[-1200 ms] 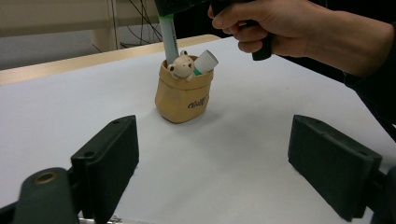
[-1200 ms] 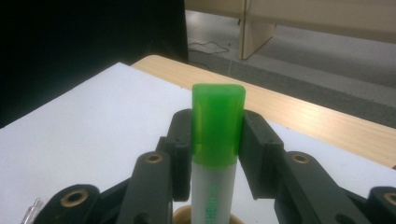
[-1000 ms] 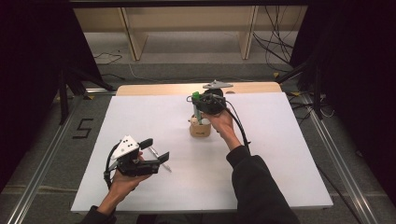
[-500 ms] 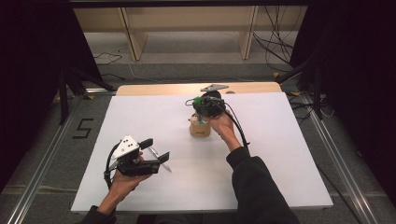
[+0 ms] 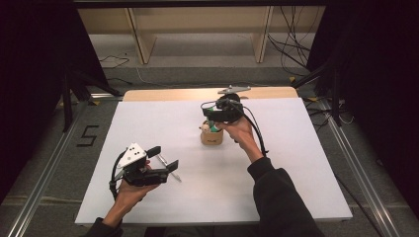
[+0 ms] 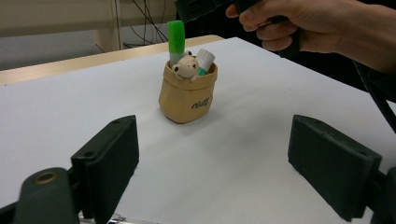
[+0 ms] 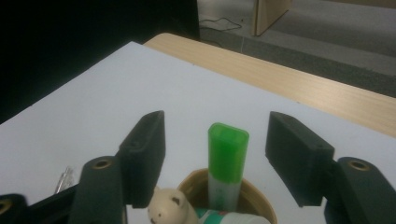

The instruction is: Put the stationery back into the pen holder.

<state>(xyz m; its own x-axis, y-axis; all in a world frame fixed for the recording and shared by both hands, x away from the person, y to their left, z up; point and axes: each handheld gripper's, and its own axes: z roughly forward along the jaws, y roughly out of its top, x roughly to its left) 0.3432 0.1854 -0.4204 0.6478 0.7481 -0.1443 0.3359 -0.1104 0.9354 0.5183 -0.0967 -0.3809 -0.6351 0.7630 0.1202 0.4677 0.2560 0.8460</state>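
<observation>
Green-capped marker (image 7: pixel 227 161) stands upright in the tan bear pen pot (image 6: pixel 187 93) at centre frame on the worktop (image 5: pixel 306 163), directly between the right tool's (image 5: pixel 213 114) jaws, which have just opened clear of it; the left tool (image 5: pixel 165 160) hangs wide, well apart at lower left.

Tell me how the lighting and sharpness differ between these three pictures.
High view: white table evenly lit, surroundings black. Left gripper view: bright; holder sharp, near jaws soft. Right gripper view: dimmer; green marker fairly sharp, bear figure blurred.
</observation>
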